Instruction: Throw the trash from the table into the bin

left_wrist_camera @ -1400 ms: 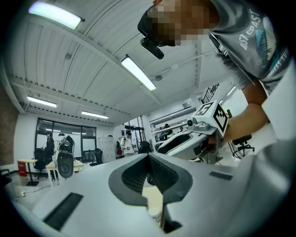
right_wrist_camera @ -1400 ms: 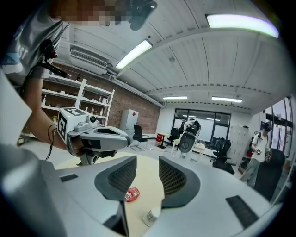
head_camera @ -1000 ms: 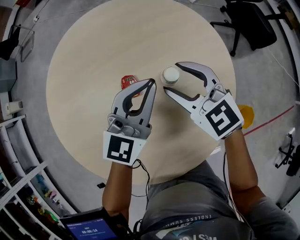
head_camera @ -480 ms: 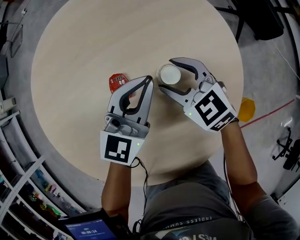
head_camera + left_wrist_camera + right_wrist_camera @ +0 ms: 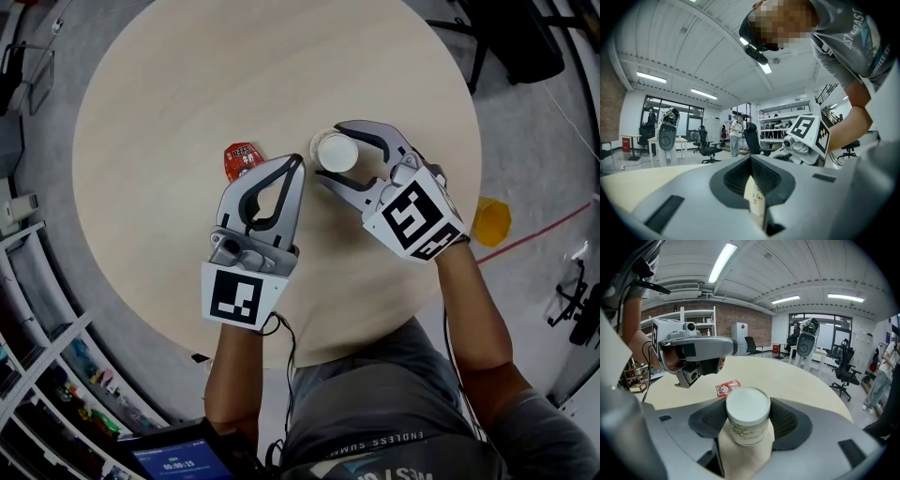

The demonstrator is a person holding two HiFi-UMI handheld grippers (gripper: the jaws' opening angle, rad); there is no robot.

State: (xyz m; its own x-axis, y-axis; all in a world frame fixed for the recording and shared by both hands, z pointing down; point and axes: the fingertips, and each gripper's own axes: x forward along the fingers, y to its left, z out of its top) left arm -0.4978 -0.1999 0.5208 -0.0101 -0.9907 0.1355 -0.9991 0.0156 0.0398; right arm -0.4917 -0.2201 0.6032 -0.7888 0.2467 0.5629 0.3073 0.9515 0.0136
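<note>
Standing upright on the round pale bench (image 5: 187, 84) is a white-topped cup (image 5: 337, 152) with a green pattern round its side; it sits on the near right part of the top, right between the two jaws of the right claw (image 5: 330, 153). Those jaws have just been opening and now curve round the cup on either side, released; from the right gripper view the ribbed pads flank the cup and I see no squeeze on it; bare bench shows in the gap below it. Just to the left of the cup is the left claw (image 5: 298, 162), clenched, its two tips meeting in a point near the cup but not touching it; in the left gripper view a narrow pale strip with small print shows in the slit between its jaws, and I cannot tell what that is. A red packet (image 5: 242, 159) lies flat on the bench further left of the cup, just beside the left claw's tip and well clear of the cup itself. Off to the right of the cup, down on the grey floor (image 5: 525, 141), lies a small yellow thing (image 5: 491, 221); beyond the cup, past the far right edge of the bench, stands a black office chair (image 5: 520, 37).
</note>
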